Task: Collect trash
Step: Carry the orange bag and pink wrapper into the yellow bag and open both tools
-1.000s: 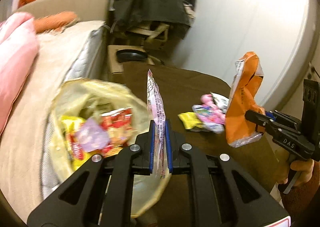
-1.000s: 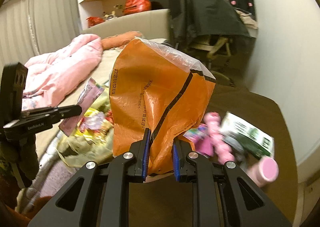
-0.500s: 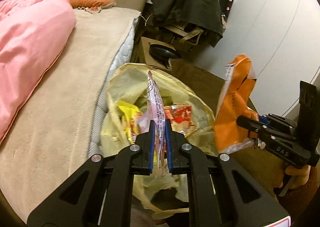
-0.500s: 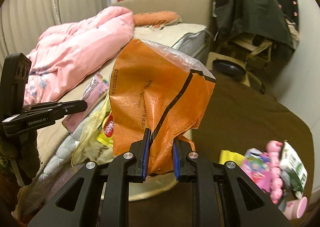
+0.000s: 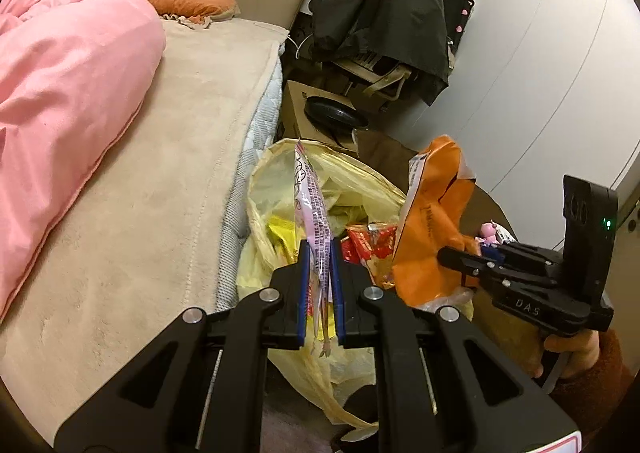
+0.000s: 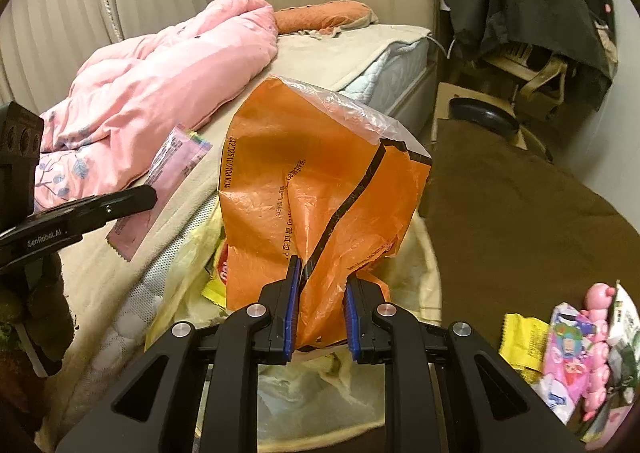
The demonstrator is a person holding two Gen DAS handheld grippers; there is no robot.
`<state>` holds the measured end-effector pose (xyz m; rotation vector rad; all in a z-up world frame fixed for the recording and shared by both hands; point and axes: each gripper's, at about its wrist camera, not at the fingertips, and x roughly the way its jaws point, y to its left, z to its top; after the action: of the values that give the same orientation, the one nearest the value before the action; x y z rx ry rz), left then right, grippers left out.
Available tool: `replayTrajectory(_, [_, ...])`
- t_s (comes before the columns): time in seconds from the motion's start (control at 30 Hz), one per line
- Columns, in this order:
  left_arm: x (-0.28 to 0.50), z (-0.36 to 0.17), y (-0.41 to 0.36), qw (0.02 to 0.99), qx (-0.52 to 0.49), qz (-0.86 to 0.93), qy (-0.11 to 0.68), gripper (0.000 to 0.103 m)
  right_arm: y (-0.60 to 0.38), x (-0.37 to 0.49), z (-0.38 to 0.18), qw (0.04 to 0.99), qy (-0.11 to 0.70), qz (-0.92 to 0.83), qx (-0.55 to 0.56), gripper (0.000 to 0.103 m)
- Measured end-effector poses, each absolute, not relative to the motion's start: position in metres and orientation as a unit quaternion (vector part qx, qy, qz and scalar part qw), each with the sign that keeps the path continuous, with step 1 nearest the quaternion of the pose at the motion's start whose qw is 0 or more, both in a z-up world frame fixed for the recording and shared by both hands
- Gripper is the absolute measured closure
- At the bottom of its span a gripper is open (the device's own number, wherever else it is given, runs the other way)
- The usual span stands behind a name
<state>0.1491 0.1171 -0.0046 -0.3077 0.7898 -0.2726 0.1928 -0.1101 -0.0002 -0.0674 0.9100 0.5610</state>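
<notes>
My left gripper [image 5: 320, 285] is shut on a thin pink wrapper [image 5: 310, 205] that stands upright over the mouth of a yellow trash bag [image 5: 280, 181]. The bag holds several red and yellow wrappers [image 5: 368, 245]. In the right wrist view my right gripper [image 6: 320, 313] is shut on a crumpled orange plastic bag [image 6: 312, 181], held above the yellow trash bag [image 6: 420, 281]. From the left wrist view the right gripper [image 5: 452, 257] and the orange bag [image 5: 432, 233] hang at the trash bag's right rim. The left gripper [image 6: 140, 195] with the pink wrapper [image 6: 168, 177] shows at the left.
A bed with a beige cover [image 5: 160, 173] and a pink duvet [image 5: 60, 93] lies left of the bag. A brown table [image 6: 520, 221] at the right bears pink and yellow packets [image 6: 568, 341]. A chair draped in dark clothes [image 5: 380, 13] and a cardboard box [image 5: 304, 105] stand behind.
Both grippers have swung left from the brown table, carrying their wrappers over the yellow trash bag. The table's packets have slid to the right edge of the right wrist view.
</notes>
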Motion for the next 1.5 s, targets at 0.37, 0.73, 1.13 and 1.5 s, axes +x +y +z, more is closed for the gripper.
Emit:
replayTrajectory(0.37, [0.162, -0.018, 0.133, 0.897, -0.163, -0.129, 0.390, 0.094, -0.065, 0.234, -0.068, 0.798, 0.522, 0.296, -0.057, 0.084])
replayTrajectory(0.73, [0.177, -0.027, 0.119, 0.889, -0.160, -0.139, 0.407, 0.094, -0.073, 0.226, -0.063, 0.807, 0.505, 0.296, -0.074, 0.069])
replayTrajectory(1.13, [0.183, -0.022, 0.080, 0.885, -0.136, -0.169, 0.411, 0.094, -0.145, 0.201, -0.015, 0.863, 0.443, 0.239, -0.037, 0.061])
replayTrajectory(1.5, [0.206, -0.062, 0.034, 0.863, -0.102, -0.172, 0.464, 0.094, -0.247, 0.174, -0.003, 0.898, 0.414, 0.145, 0.027, 0.061])
